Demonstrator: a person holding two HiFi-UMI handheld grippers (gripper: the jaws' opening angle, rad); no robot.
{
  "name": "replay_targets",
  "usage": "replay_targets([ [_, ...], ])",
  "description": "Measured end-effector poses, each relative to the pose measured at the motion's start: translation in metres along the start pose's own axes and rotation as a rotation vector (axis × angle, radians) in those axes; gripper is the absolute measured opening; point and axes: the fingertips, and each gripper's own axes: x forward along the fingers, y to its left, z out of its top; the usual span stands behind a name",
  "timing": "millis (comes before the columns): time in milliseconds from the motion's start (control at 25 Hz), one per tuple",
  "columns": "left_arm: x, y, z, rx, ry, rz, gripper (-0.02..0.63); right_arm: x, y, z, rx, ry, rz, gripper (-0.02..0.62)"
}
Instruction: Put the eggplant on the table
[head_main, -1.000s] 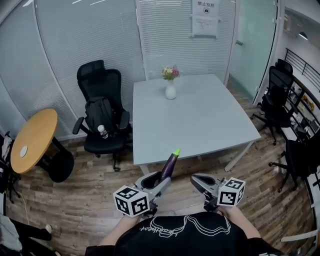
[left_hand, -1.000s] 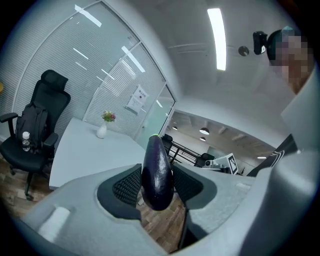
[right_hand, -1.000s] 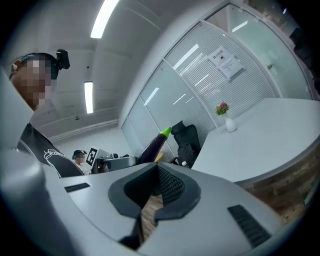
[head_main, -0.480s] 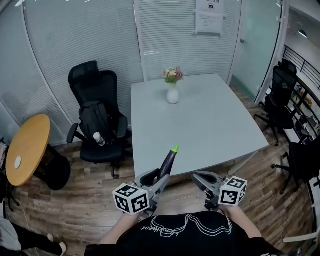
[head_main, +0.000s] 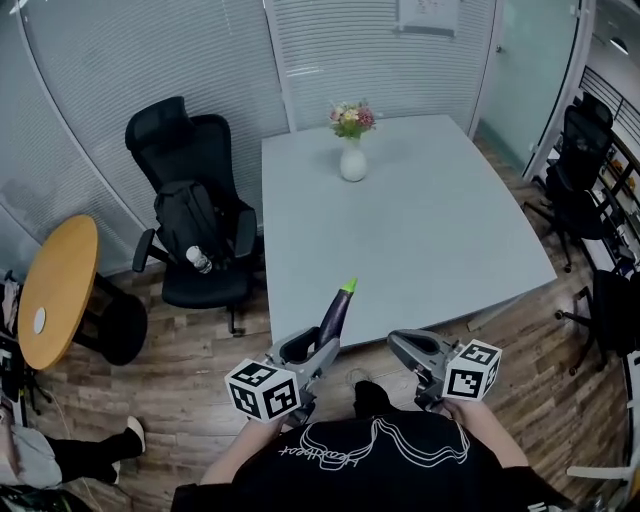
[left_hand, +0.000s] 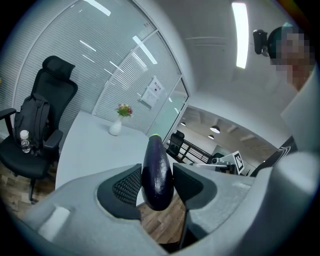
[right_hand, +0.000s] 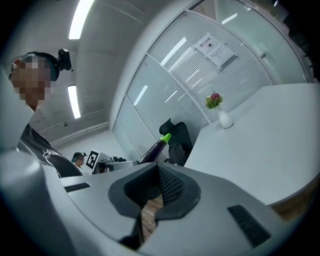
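Note:
A dark purple eggplant (head_main: 336, 314) with a green tip stands up and forward out of my left gripper (head_main: 313, 352), which is shut on its lower end. In the left gripper view both pads press the eggplant (left_hand: 156, 172) from the sides. Its tip hangs just over the near edge of the pale grey table (head_main: 420, 240). My right gripper (head_main: 398, 343) is level beside it, just short of the table's edge, shut with nothing in it. The right gripper view shows the eggplant (right_hand: 156, 147) off to the left, beyond the closed pads.
A white vase of flowers (head_main: 352, 160) stands at the table's far side. A black office chair with a backpack and a bottle (head_main: 195, 215) sits left of the table. A round wooden table (head_main: 55, 290) is further left. More black chairs (head_main: 590, 140) are on the right.
The person has stepped toward the grey table, so both grippers are closer to its near edge. The eggplant stays in the left gripper, and its tip now reaches over the edge.

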Motion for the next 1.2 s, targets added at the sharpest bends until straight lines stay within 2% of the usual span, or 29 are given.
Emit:
replay_targets([
  [680, 0.071, 0.095, 0.018, -0.07, 0.067, 0.12, 0.202, 0.076, -0.094, 0.036, 0.09, 0.071, 0.046, 0.008],
  [1200, 0.117, 0.159, 0.004, -0.067, 0.149, 0.205, 0.202, 0.101, -0.138, 0.028, 0.144, 0.141, 0.032, 0.008],
])
